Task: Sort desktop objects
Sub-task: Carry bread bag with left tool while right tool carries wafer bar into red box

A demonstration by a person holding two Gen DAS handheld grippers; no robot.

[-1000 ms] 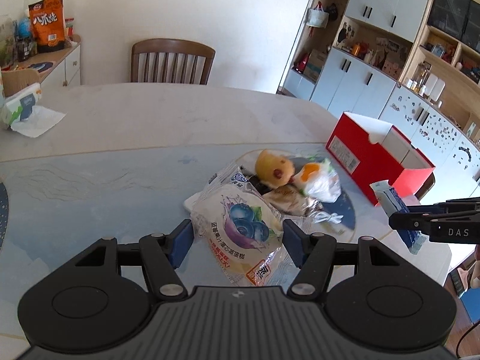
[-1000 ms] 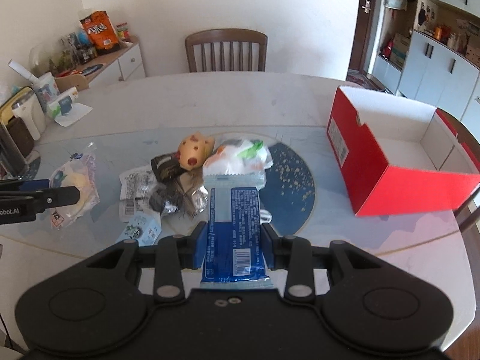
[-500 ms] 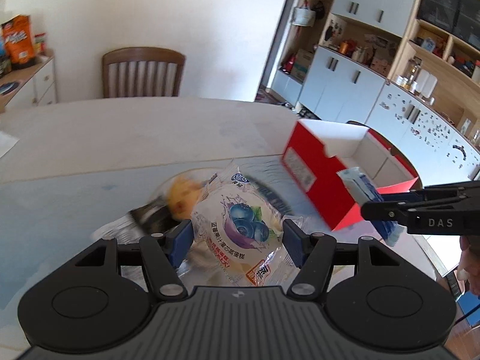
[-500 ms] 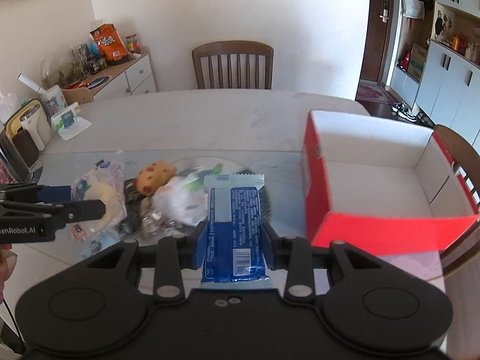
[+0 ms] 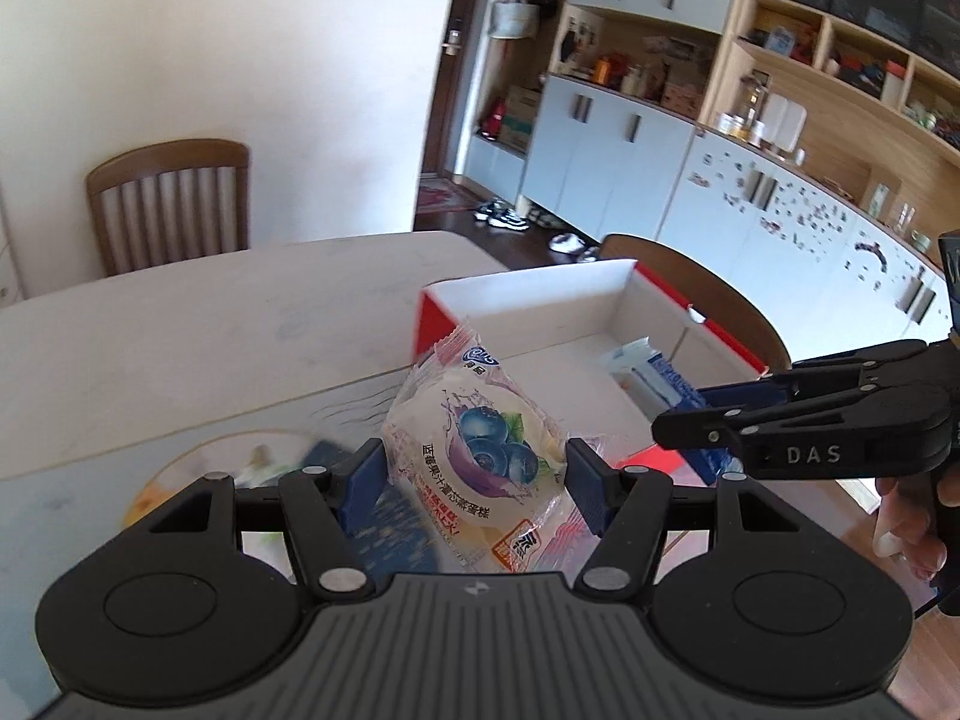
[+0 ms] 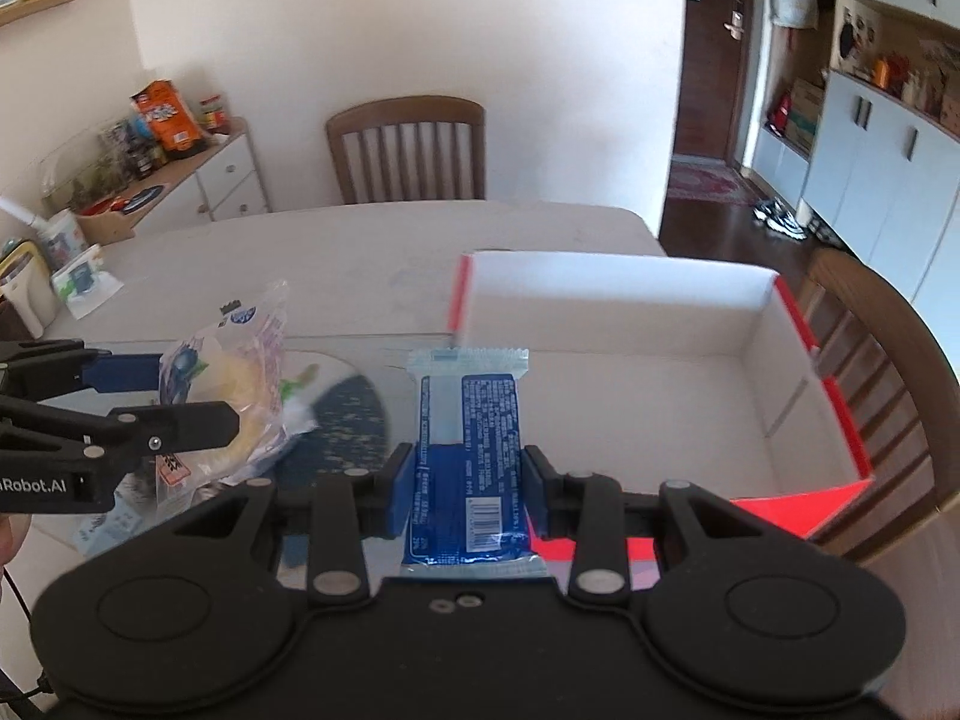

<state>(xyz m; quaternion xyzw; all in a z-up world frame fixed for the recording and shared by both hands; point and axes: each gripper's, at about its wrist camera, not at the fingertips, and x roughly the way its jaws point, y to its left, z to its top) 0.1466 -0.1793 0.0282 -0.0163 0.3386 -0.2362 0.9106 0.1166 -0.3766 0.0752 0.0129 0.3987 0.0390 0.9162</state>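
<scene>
My left gripper (image 5: pixel 477 483) is shut on a clear blueberry cake packet (image 5: pixel 480 456) and holds it in the air by the near left corner of the red box (image 5: pixel 600 306). My right gripper (image 6: pixel 468 480) is shut on a blue and white snack packet (image 6: pixel 467 444), held above the box's front edge. The red box (image 6: pixel 660 312) has white inner walls and looks empty. In the left wrist view the right gripper (image 5: pixel 690 414) comes in from the right with the blue packet (image 5: pixel 648 378) over the box. In the right wrist view the left gripper (image 6: pixel 198 390) holds the cake packet (image 6: pixel 234 384) at the left.
A round blue mat (image 6: pixel 348 420) with more snack wrappers lies on the marble table (image 6: pixel 360 252) left of the box. A wooden chair (image 6: pixel 408 150) stands at the far side, another chair (image 6: pixel 888 372) right of the box. A cluttered sideboard (image 6: pixel 150 180) is far left.
Both grippers have moved right and forward with their packets, from above the snack pile to the red box. The right gripper's packet now hangs over the box opening.
</scene>
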